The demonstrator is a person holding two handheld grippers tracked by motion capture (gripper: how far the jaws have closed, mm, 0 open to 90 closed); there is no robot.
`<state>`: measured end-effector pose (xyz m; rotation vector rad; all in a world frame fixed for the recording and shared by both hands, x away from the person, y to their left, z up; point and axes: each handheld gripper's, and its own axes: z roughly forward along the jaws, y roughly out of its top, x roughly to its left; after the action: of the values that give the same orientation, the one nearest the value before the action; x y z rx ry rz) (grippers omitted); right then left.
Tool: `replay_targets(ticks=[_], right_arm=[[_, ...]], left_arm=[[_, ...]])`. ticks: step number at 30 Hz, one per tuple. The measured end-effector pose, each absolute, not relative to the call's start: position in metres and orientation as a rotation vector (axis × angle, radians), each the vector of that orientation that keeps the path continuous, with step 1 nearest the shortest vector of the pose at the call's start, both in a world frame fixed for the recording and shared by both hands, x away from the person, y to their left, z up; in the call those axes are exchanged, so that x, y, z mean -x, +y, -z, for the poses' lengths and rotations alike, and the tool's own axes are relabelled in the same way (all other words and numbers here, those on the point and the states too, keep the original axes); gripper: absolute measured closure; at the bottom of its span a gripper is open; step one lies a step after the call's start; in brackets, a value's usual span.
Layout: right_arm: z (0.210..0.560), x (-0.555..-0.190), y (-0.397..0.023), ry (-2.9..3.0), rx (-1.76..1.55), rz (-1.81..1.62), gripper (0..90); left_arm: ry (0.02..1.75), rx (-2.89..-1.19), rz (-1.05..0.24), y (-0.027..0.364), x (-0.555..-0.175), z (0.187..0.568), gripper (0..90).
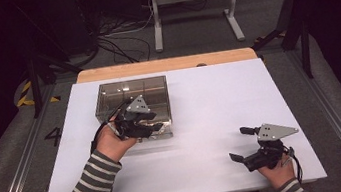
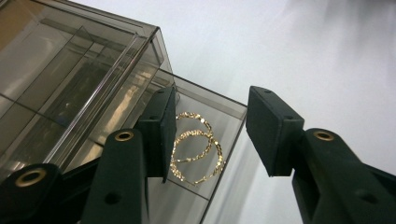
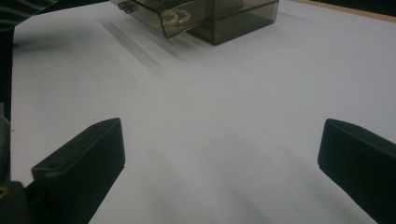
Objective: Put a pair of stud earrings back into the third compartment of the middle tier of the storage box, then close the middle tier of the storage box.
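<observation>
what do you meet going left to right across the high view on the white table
smoky clear drawer box → left hand-held gripper at the box's front → bare white table → right hand-held gripper, jaws open

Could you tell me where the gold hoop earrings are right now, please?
The gold hoop earrings lie in the pulled-out drawer of the smoky clear box, left of table centre, just beyond the left gripper, whose jaws stand apart.

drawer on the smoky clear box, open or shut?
Open. The drawer of the smoked transparent plastic box juts past the box front, and two gold glitter hoop earrings lie in it.
</observation>
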<state>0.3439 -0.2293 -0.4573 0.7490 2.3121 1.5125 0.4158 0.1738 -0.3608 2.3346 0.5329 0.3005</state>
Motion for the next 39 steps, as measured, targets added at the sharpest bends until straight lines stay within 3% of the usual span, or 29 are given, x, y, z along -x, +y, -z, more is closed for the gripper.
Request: replay_targets(ticks=[14, 24, 31, 36, 39], right_arm=[[0.457, -0.345, -0.229, 2.314, -0.747, -1.517, 1.5], [0.457, -0.345, -0.229, 2.315, -0.738, -1.515, 1.5], [0.457, -0.345, -0.228, 2.317, -0.744, -1.517, 1.5], [0.458, -0.345, -0.228, 2.319, -0.737, -1.51, 1.5], [0.458, -0.345, -0.228, 2.321, -0.737, -1.511, 1.5]], left_arm=[[0.546, -2.33, -0.314, 0.189, -0.399, 0.357, 50.8], [0.57, -2.342, -0.289, 0.203, -0.39, 0.36, 59.1], [0.582, -2.349, -0.269, 0.214, -0.385, 0.362, 71.3], [0.588, -2.375, -0.259, 0.219, -0.381, 0.365, 88.5], [0.593, -2.392, -0.261, 0.22, -0.379, 0.368, 89.7]])
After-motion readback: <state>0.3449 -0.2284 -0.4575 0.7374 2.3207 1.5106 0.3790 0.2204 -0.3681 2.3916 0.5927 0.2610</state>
